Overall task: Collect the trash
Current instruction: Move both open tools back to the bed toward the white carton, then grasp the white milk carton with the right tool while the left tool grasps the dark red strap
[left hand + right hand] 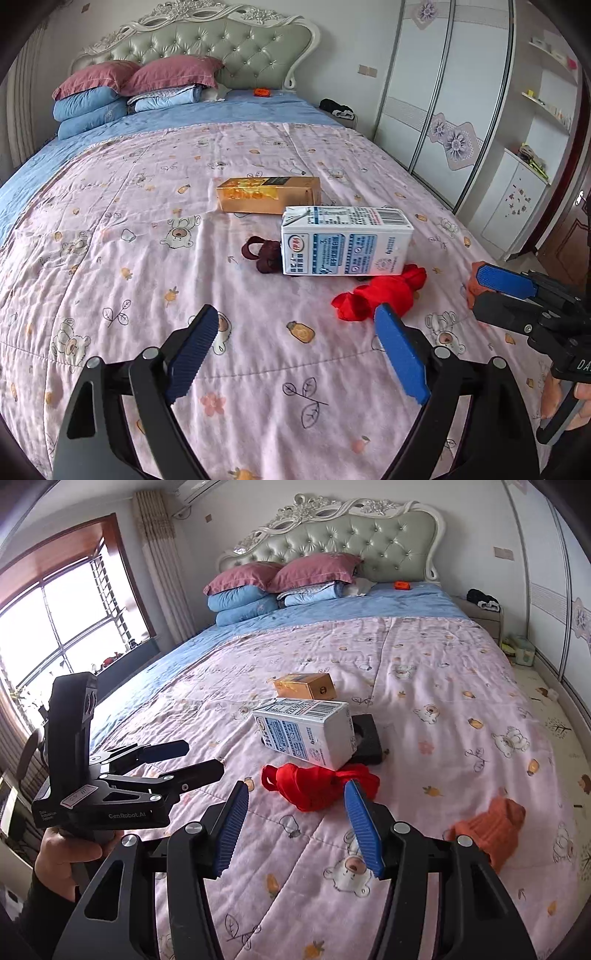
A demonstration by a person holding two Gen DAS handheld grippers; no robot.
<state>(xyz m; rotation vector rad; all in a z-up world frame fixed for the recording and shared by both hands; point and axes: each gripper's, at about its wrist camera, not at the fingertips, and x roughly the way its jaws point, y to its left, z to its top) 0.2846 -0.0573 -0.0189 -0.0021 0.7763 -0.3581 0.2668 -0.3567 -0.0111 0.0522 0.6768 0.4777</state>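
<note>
A white and blue milk carton lies on its side in the middle of the pink quilt; it also shows in the right wrist view. A gold box lies just behind it. A red cloth lies in front of the carton. My left gripper is open and empty, hovering over the quilt short of the carton. My right gripper is open and empty, just short of the red cloth; it shows at the right edge of the left wrist view.
A dark maroon hair tie lies left of the carton. A black pad lies under the carton's far end. An orange knitted piece lies on the quilt at the right. Pillows stack at the headboard. A wardrobe stands right.
</note>
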